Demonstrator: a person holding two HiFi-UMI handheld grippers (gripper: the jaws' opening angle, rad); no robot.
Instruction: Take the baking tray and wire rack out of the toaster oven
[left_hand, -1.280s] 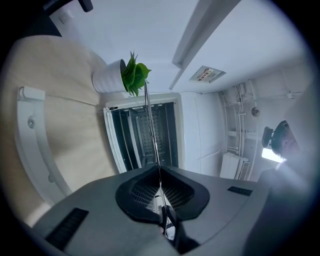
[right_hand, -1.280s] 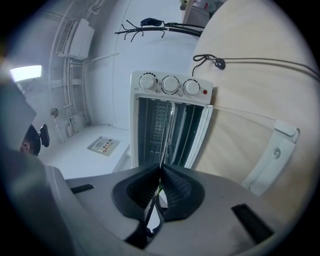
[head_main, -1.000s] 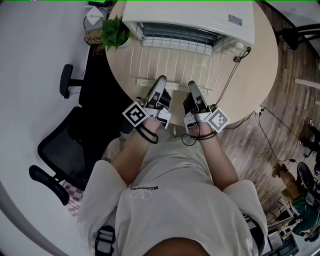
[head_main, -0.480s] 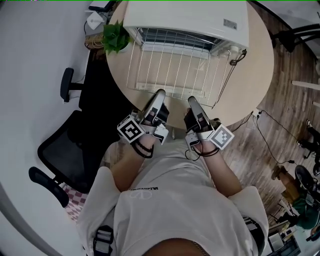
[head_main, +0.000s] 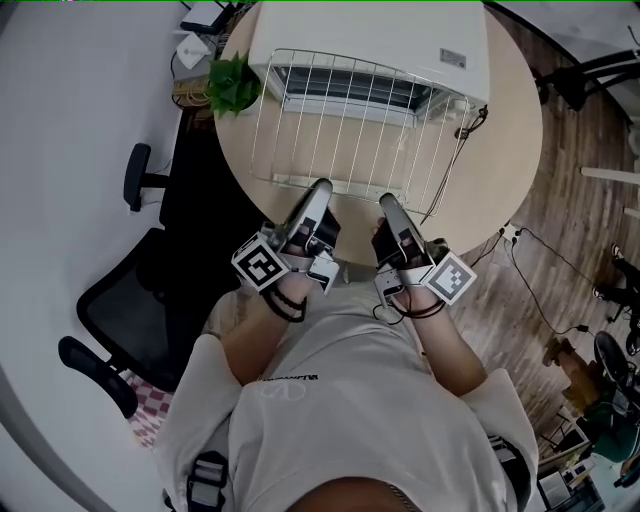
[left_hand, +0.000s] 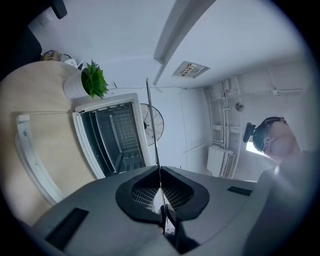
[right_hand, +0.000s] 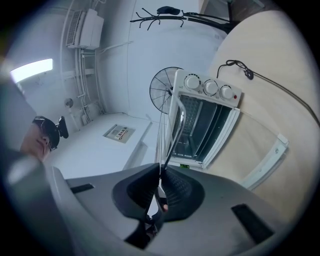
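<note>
The wire rack (head_main: 355, 130) hangs clear of the white toaster oven (head_main: 420, 35), above the round wooden table (head_main: 515, 150). My left gripper (head_main: 320, 186) is shut on the rack's near edge at the left, my right gripper (head_main: 388, 201) on the same edge at the right. In the left gripper view the rack (left_hand: 152, 125) shows edge-on as a thin wire pinched in the left gripper (left_hand: 160, 172). In the right gripper view the rack (right_hand: 173, 135) rises from the right gripper (right_hand: 161, 172). The oven (left_hand: 112, 132) stands open, its door (left_hand: 30, 155) flat on the table. I cannot make out a baking tray.
A potted plant (head_main: 232, 78) stands at the table's left edge beside the oven. A cable (head_main: 468, 118) runs from the oven's right side across the table. A black office chair (head_main: 130, 290) is left of the person. The oven's knobs (right_hand: 210, 87) face me.
Both grippers have risen with the wire rack. The rack has come up off the oven door and now overlaps the oven's front in the head view.
</note>
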